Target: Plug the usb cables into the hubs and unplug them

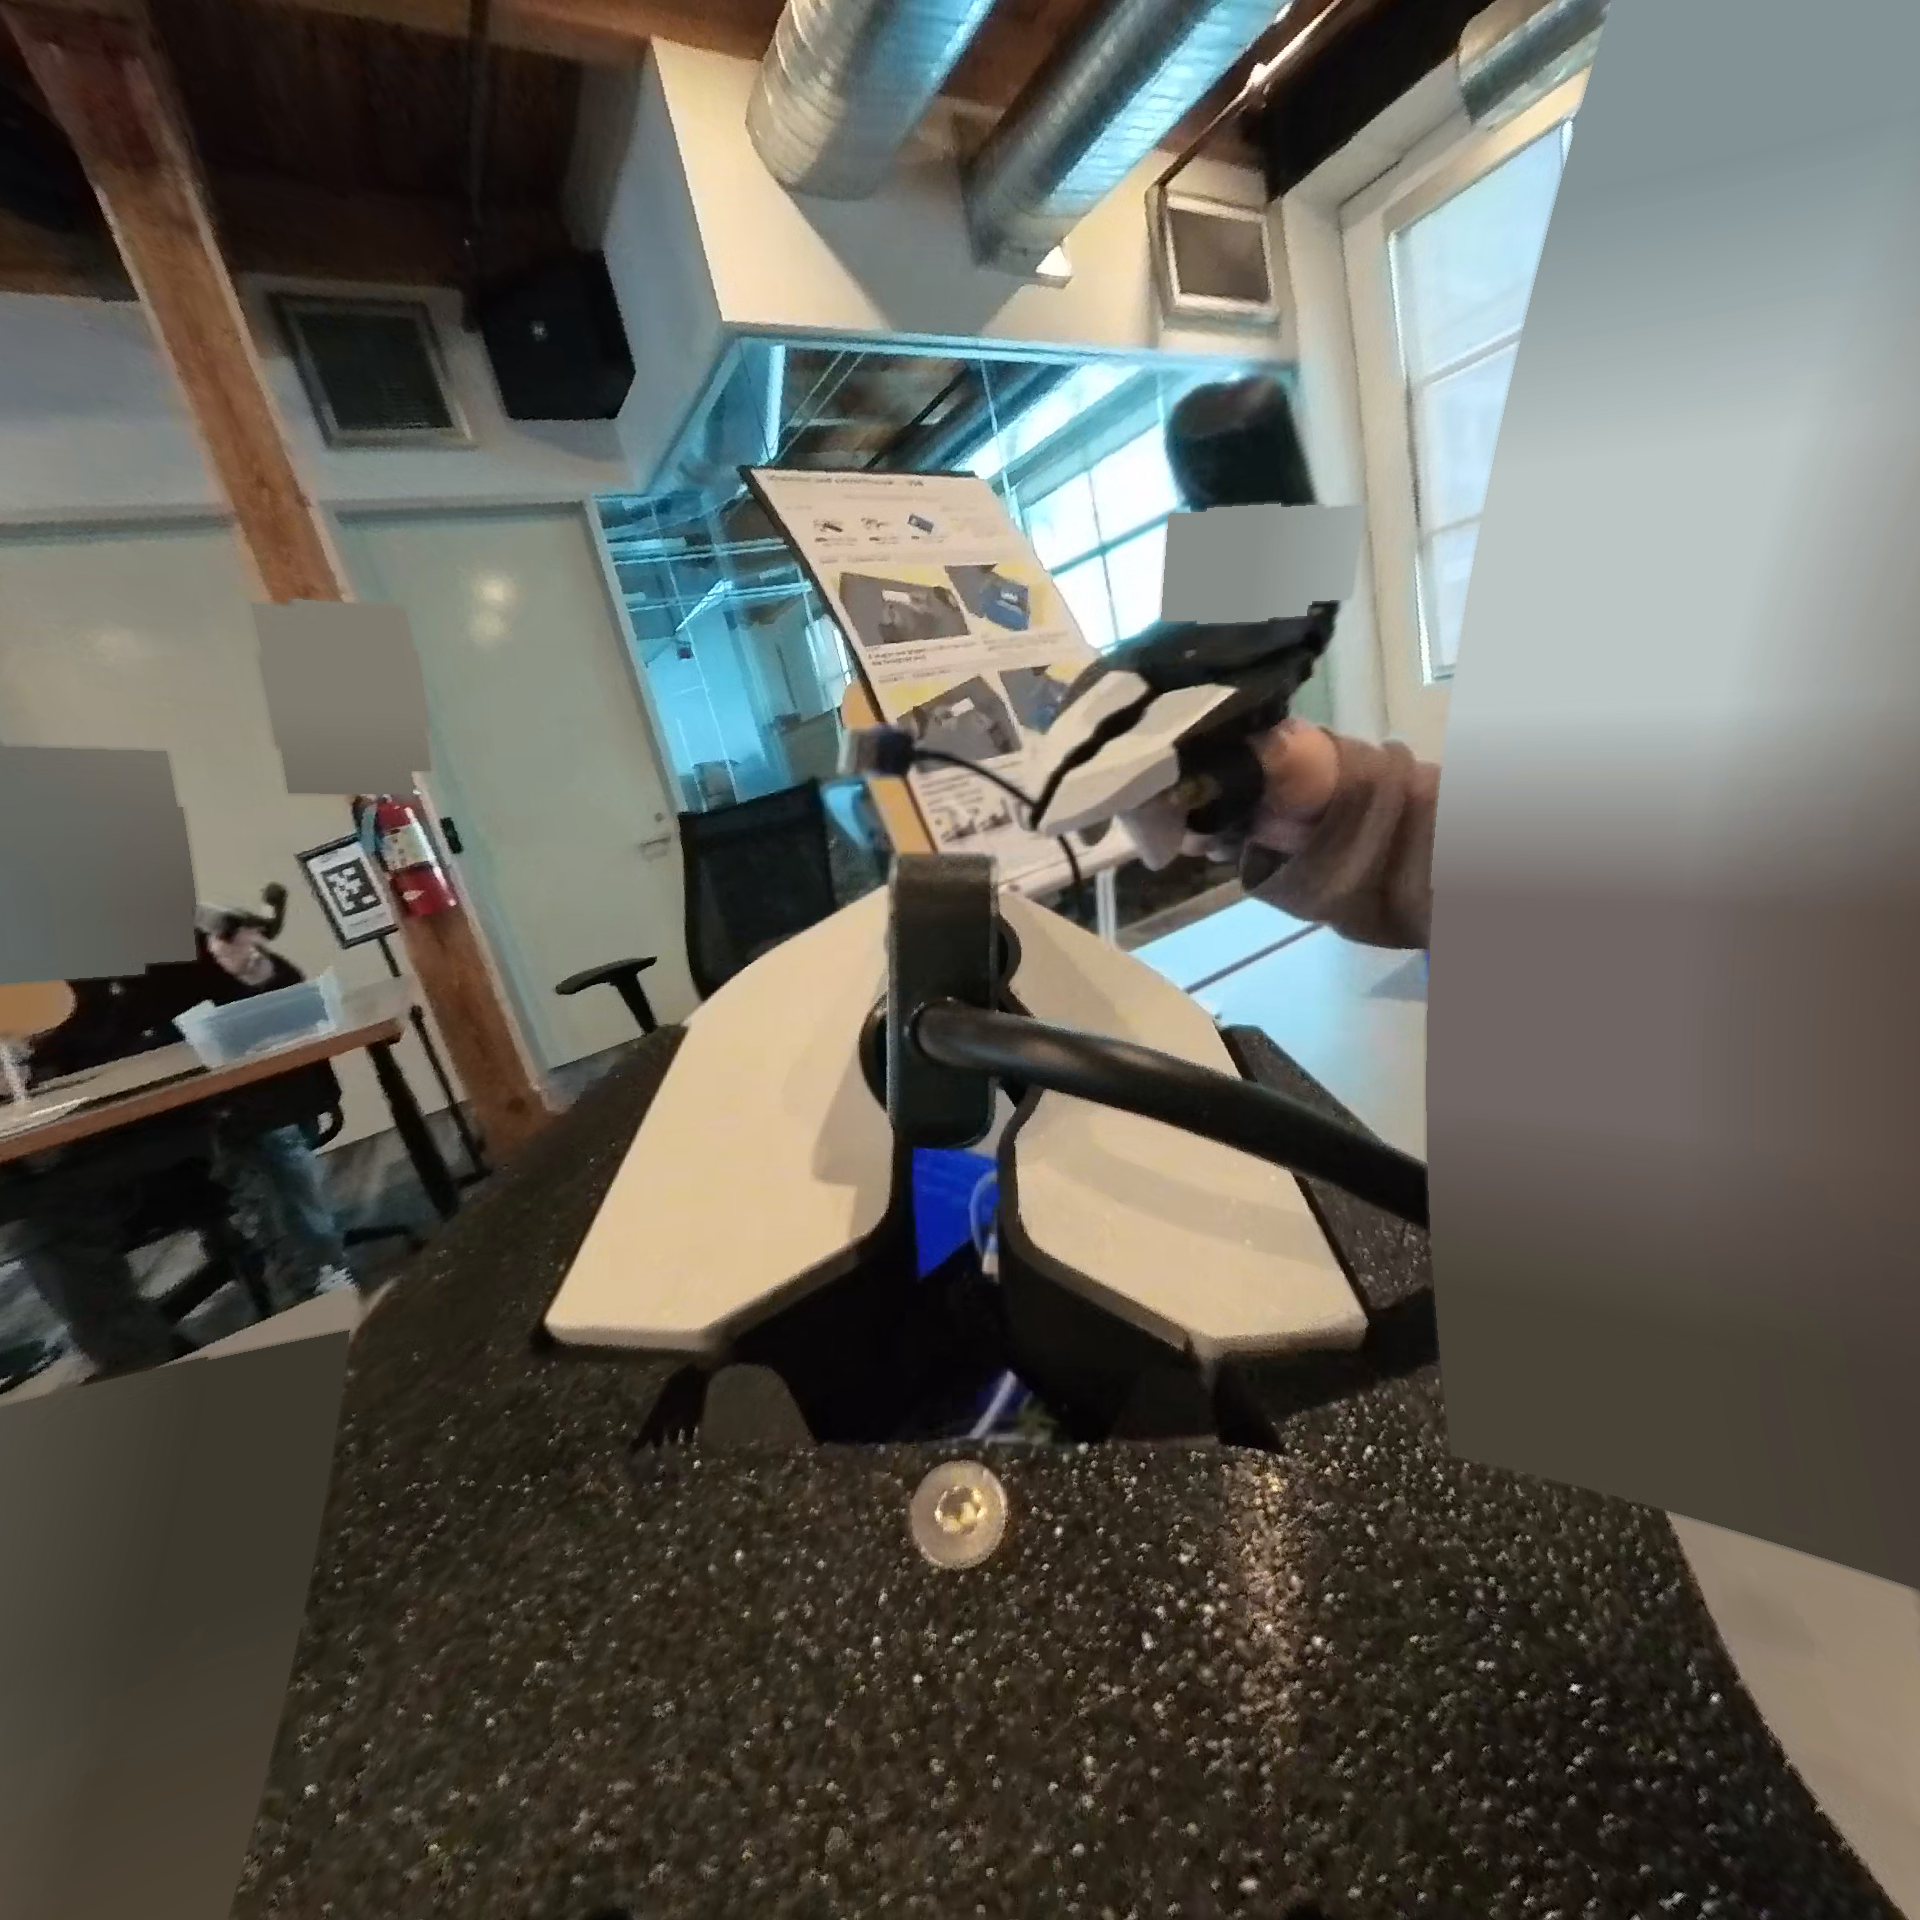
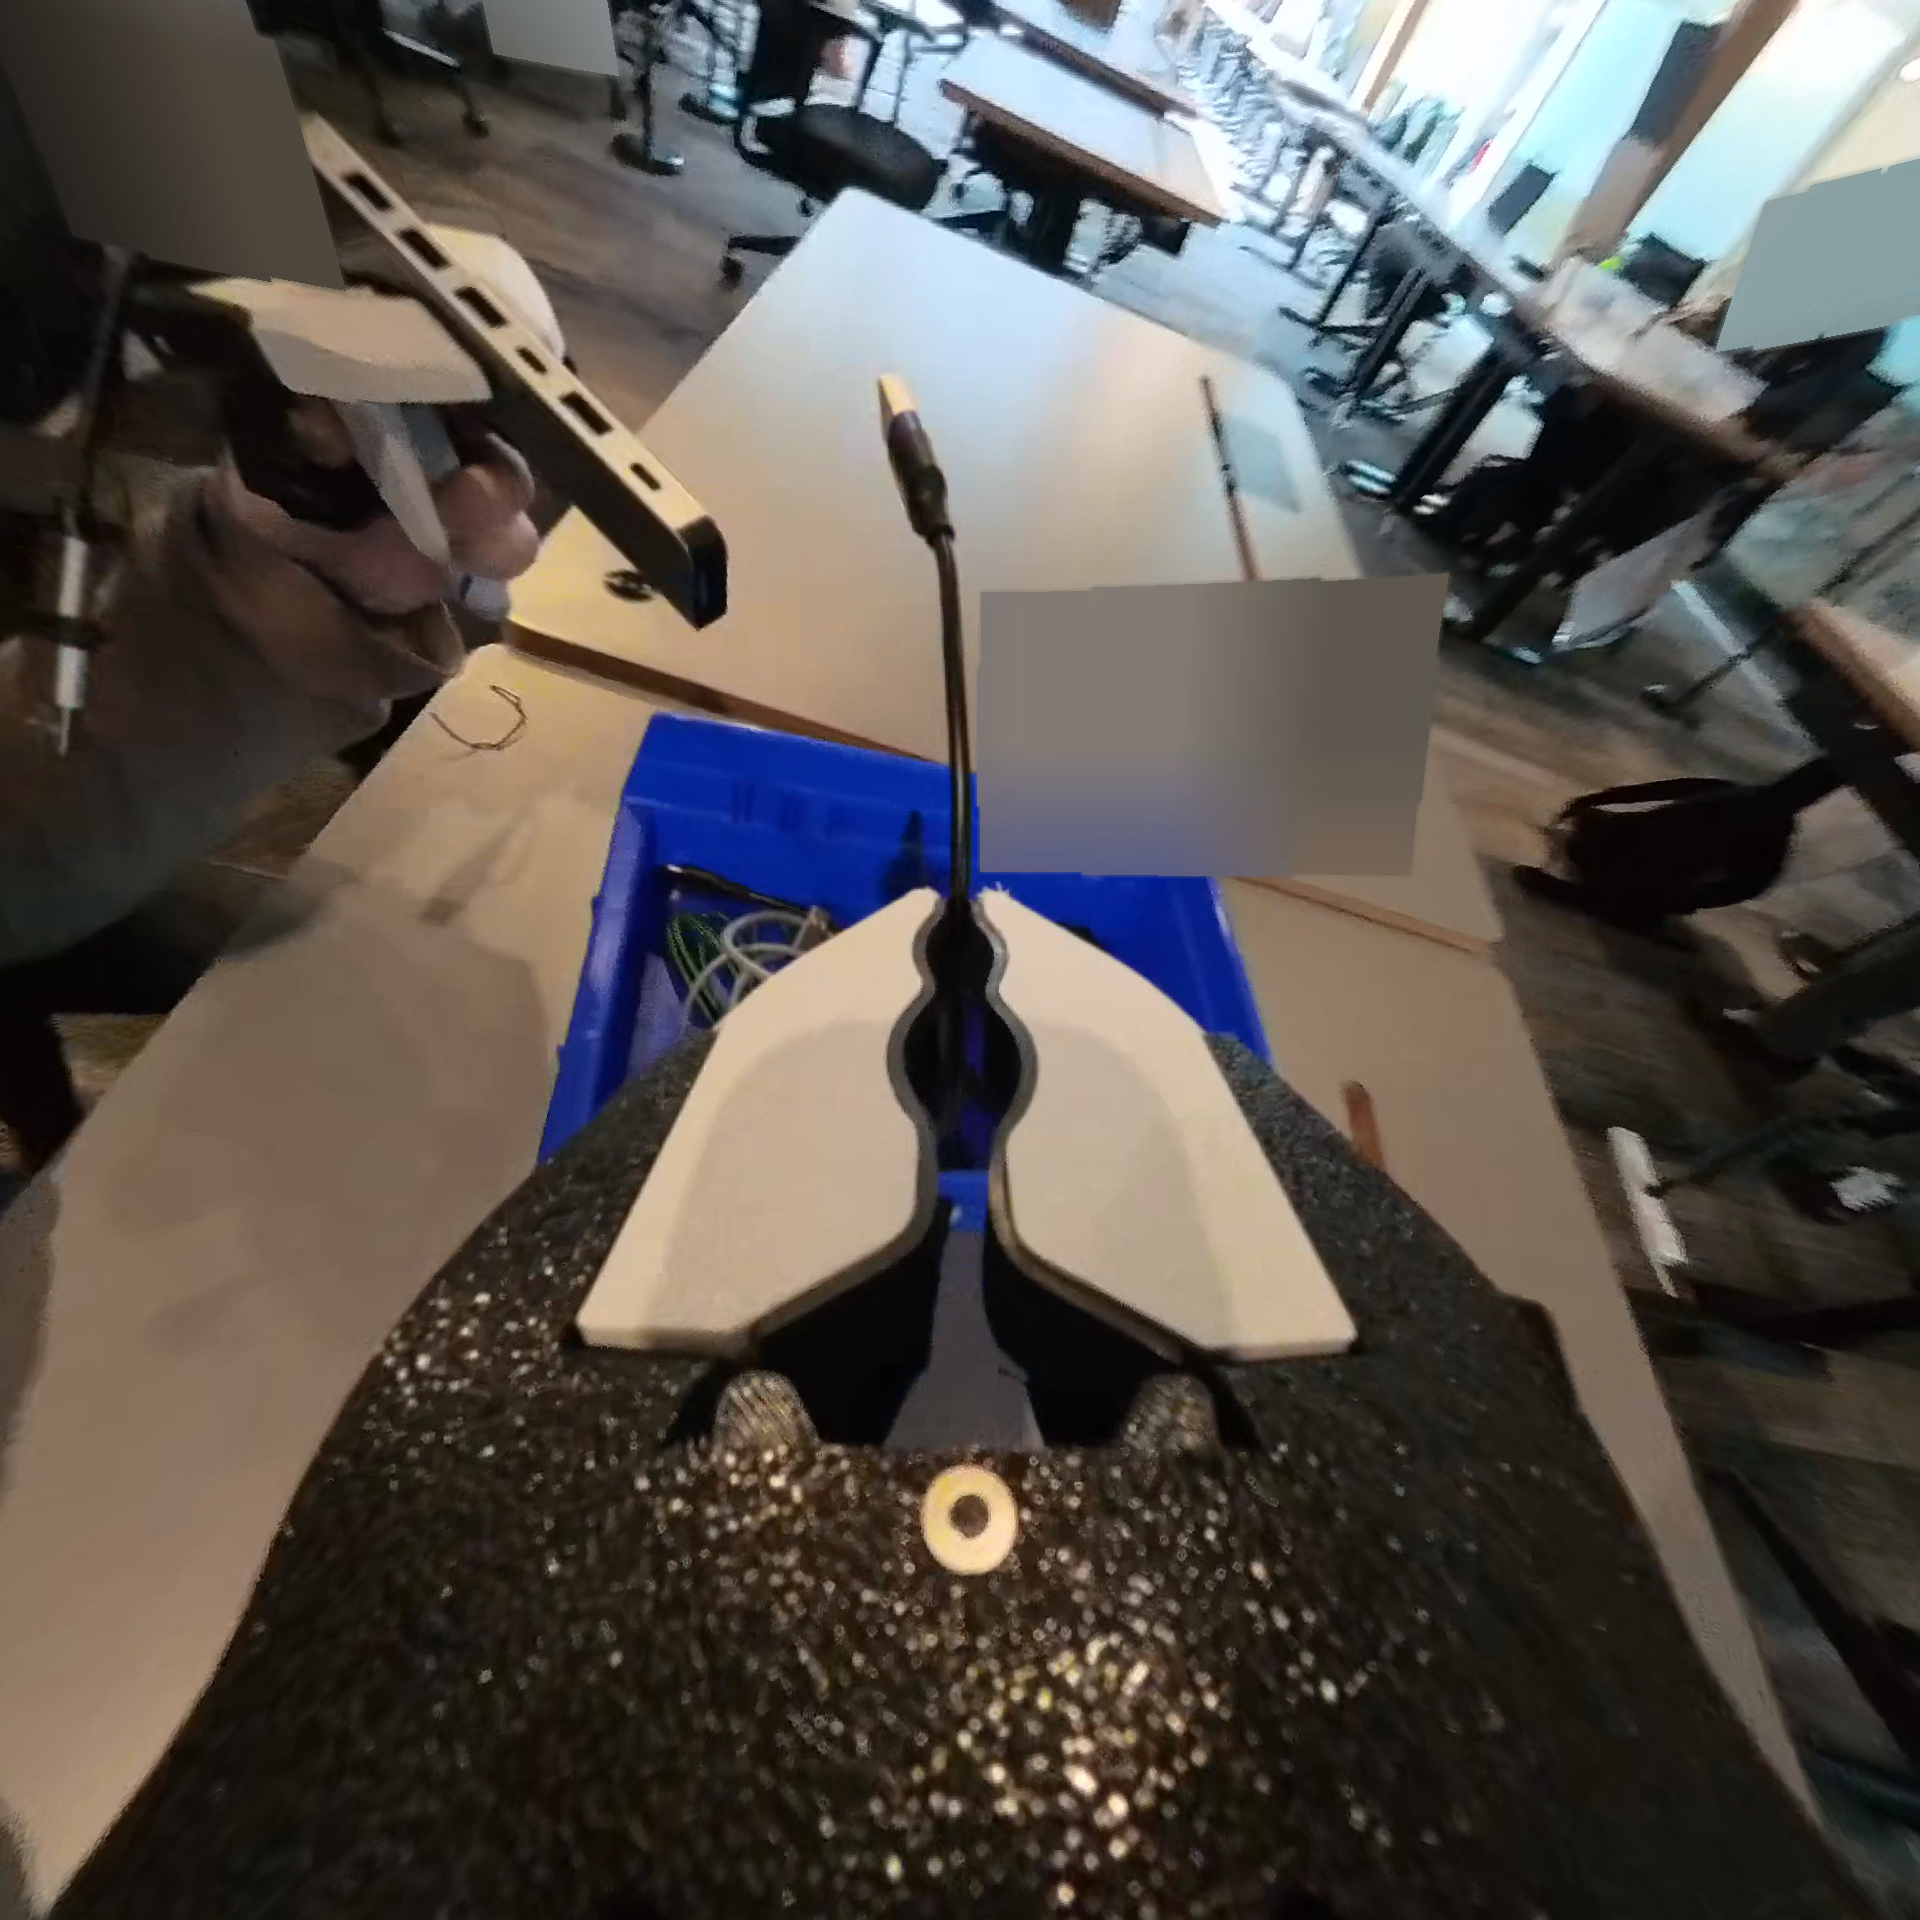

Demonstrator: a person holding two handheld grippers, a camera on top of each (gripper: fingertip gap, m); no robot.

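In the left wrist view my left gripper [image 1: 943, 935] is shut on a black USB hub [image 1: 935, 1039], seen end-on, with its thick black lead [image 1: 1195, 1101] running off right. The right wrist view shows that hub [image 2: 582, 426] as a long bar with several ports, held up at upper left by the left gripper [image 2: 447, 322]. My right gripper [image 2: 956, 904] is shut on a thin black USB cable [image 2: 961, 707]. The cable's plug [image 2: 906, 436] stands up, apart from the hub and to its right. The right gripper [image 1: 1044, 784] also shows far off, plug [image 1: 883, 750] pointing left.
A blue bin [image 2: 665, 831] with several loose cables [image 2: 727, 956] sits on the grey table [image 2: 312, 1039] below both grippers. A picture sheet on a stand [image 1: 914, 603] and a black office chair [image 1: 758, 883] are beyond. A person sits at a desk [image 1: 208, 1070] far left.
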